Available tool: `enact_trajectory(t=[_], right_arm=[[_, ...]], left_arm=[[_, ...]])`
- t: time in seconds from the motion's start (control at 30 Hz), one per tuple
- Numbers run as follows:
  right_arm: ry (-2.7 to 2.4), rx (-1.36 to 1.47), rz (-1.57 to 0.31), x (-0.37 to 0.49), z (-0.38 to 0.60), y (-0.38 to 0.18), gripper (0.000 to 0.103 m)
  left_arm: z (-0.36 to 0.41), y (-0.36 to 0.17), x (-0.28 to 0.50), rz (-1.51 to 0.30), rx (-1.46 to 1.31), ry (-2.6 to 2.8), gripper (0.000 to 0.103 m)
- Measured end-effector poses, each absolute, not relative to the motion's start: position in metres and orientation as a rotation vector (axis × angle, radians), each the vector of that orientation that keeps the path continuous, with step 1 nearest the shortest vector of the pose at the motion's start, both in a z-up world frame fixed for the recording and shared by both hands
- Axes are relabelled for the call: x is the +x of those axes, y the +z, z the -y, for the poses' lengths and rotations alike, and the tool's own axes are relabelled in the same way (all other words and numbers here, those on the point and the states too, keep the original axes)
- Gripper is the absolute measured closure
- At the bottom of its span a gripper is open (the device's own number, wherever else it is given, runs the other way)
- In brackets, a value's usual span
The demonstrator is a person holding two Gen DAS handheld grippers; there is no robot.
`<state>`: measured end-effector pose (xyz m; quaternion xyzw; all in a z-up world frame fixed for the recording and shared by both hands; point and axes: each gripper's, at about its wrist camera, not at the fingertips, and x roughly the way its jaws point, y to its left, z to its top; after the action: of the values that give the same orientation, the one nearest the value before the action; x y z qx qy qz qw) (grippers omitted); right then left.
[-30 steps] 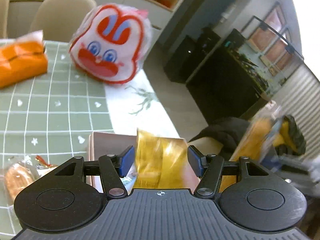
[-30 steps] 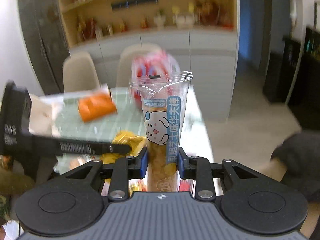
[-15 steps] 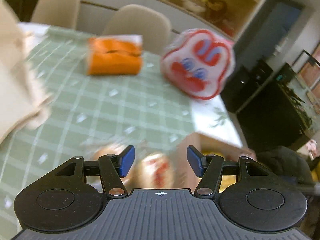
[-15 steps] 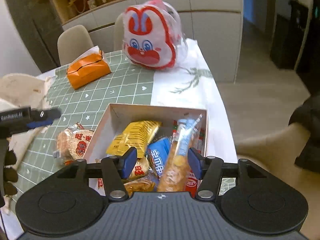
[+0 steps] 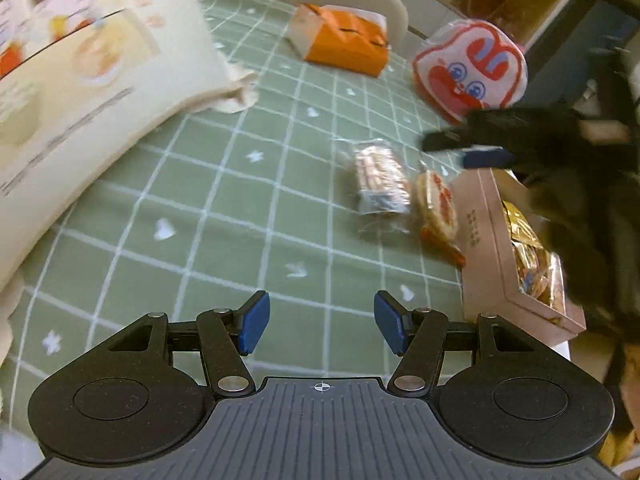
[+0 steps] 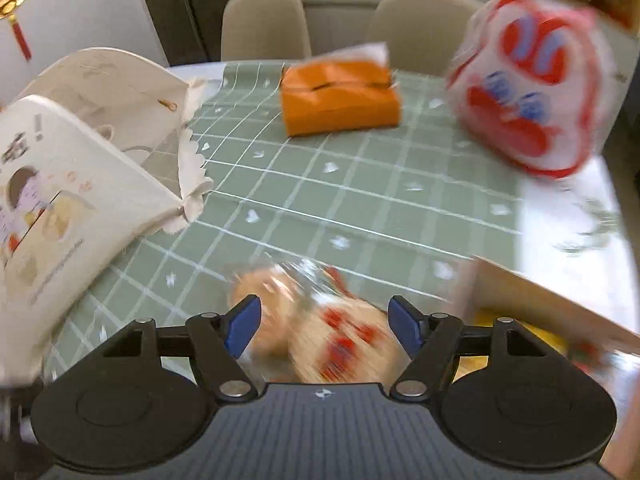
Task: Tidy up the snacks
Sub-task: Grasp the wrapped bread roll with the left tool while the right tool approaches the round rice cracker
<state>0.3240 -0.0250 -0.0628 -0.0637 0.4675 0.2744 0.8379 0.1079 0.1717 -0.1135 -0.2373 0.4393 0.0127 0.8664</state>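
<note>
Right wrist view: the right claw point(image 6: 324, 330), just opened wide and empty, is best centred over the cracker packets point(image 6: 316, 320) before closing

Ahead and to the right of my left tongs point(image 5: 321, 329) I see a clear-wrapped pack of pale biscuits point(image 5: 381, 177) lying flat on the green-checked counter point(image 5: 224, 200). Touching its right side is a round cracker pack with red print point(image 5: 437, 211), tilted against the outer wall of the open cardboard box point(image 5: 486, 256). The box sits further right and holds a crinkled gold snack bag point(image 5: 528, 248). Both loose packs show again, blurred, just beyond and partly between my right tongs point(image 6: 324, 325), which stand apart and press on neither.
</note>
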Motion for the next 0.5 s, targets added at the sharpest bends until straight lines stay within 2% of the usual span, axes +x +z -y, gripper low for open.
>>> enact_trajectory(t=[0.23,0.37,0.43,0.5], right_arm=[[0.572,-0.154,-1.107,0.34,-0.035,-0.105,0.034],[0.876,0.053,-1.308,0.318,-0.03,-0.095,0.04],[0.859,0.041,-1.243,0.312,-0.02,-0.076,0.039],[0.731,-0.081,-1.097,0.314,-0.011,-0.061,0.034]], left_arm=[[-0.208,-0.111,0.077,-0.881,-0.557,0.093,0.039],[-0.213,-0.112,0.071,-0.877,-0.576,0.101,0.039],[-0.21,-0.113,0.07,-0.877,-0.584,0.093,0.039],[-0.205,-0.114,0.071,-0.876,-0.586,0.073,0.039]])
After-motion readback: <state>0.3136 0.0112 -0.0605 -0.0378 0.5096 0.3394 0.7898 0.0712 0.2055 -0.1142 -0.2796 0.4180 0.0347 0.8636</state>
